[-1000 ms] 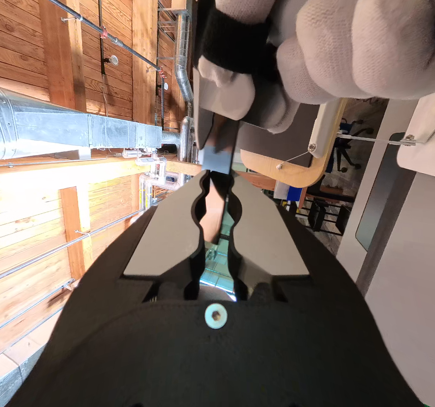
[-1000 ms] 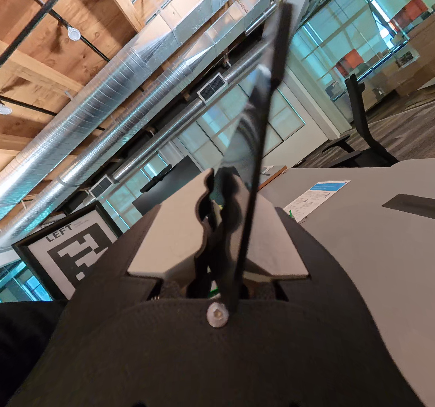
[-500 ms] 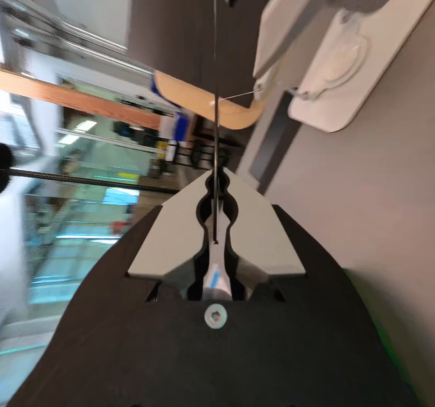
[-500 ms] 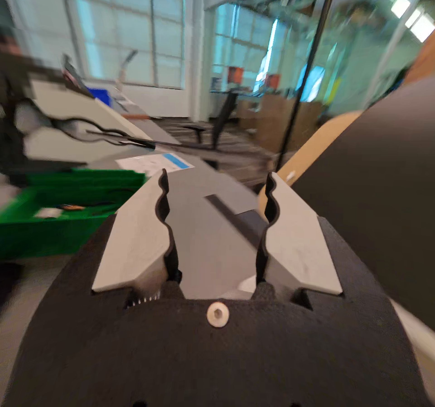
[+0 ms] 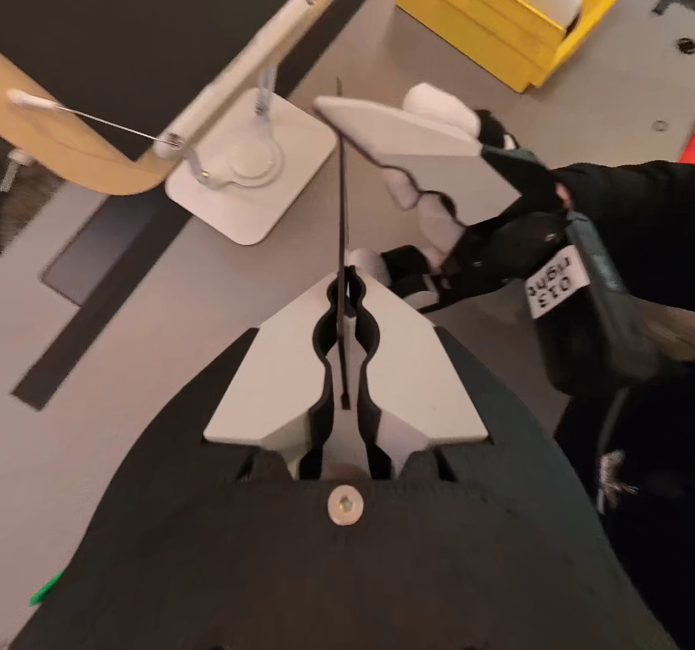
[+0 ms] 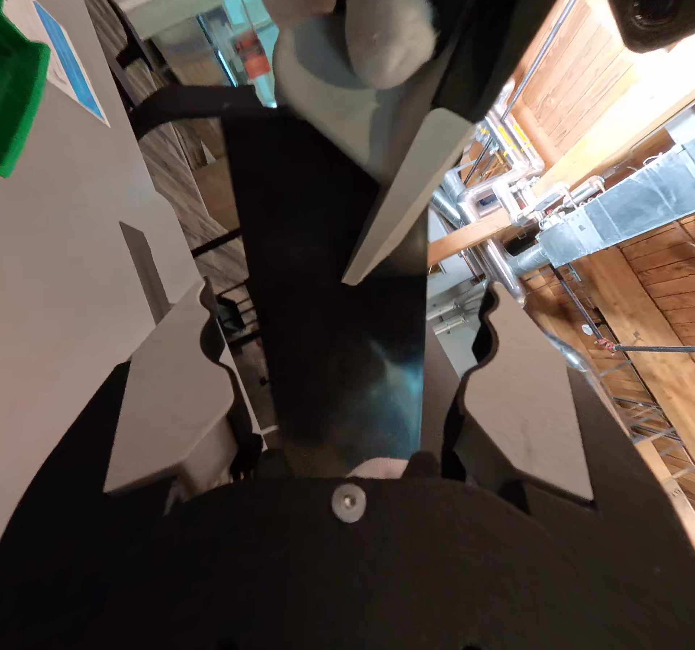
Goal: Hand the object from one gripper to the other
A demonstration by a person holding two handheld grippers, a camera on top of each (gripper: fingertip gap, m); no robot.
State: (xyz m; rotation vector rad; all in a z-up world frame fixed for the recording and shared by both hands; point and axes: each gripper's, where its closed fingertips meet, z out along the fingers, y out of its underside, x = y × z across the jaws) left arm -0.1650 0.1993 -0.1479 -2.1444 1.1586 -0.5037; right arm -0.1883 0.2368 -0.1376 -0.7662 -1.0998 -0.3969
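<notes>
The object is a thin glossy black sheet. In the left wrist view it is edge-on (image 5: 341,199) and my left gripper (image 5: 346,274) is shut on its lower end. My right gripper comes in from the right, open, with its upper finger (image 5: 406,143) by the sheet's top edge. In the right wrist view the sheet (image 6: 323,240) faces the camera between the wide-open fingers of my right gripper (image 6: 348,289), which do not touch it. A left gripper finger (image 6: 402,199) lies on the sheet's far end, under a gloved hand (image 6: 380,30).
A grey table (image 5: 150,312) lies below, with a white stand base (image 5: 244,180), a dark screen (image 5: 131,11) and a yellow bin (image 5: 489,41). A green bin (image 6: 18,86) and a blue-printed paper (image 6: 75,67) sit at the left. Wooden ceiling and metal ducts (image 6: 620,199) show at the right. My two grippers' fingertips are within a few centimetres of each other.
One second ago both grippers were shut on the sheet. The right gripper opened and let go; the left kept it. Both views swung, and the open right gripper now straddles the sheet.
</notes>
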